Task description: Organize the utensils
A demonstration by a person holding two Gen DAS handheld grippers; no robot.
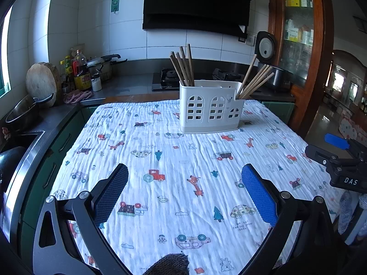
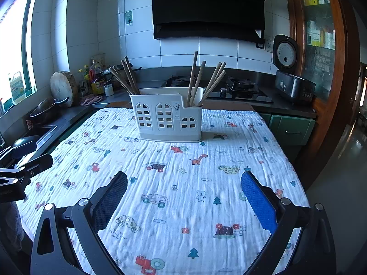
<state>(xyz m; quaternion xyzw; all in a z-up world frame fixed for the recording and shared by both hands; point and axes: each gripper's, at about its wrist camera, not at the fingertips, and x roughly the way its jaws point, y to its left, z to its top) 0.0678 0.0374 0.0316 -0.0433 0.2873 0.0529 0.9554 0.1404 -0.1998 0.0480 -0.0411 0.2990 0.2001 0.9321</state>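
Observation:
A white utensil holder (image 1: 209,107) (image 2: 167,116) with window cut-outs stands at the far end of the table. Several wooden chopsticks (image 1: 183,67) (image 2: 126,76) lean in its left compartment, and several more chopsticks (image 1: 255,81) (image 2: 205,80) lean in its lower right compartment. My left gripper (image 1: 184,178) is open over the cloth, well short of the holder, nothing between its fingers. My right gripper (image 2: 183,188) is also open and empty, at a similar distance. The right gripper (image 1: 339,158) shows at the left wrist view's right edge; the left gripper (image 2: 20,160) shows at the right wrist view's left edge.
A white printed cloth (image 1: 174,160) (image 2: 174,174) covers the table. Behind it run a dark counter with a stove (image 2: 236,89), a rice cooker (image 2: 291,78), bottles (image 1: 80,73), a round cutting board (image 1: 42,82) and a pan (image 1: 25,112). A sink (image 2: 39,133) lies left.

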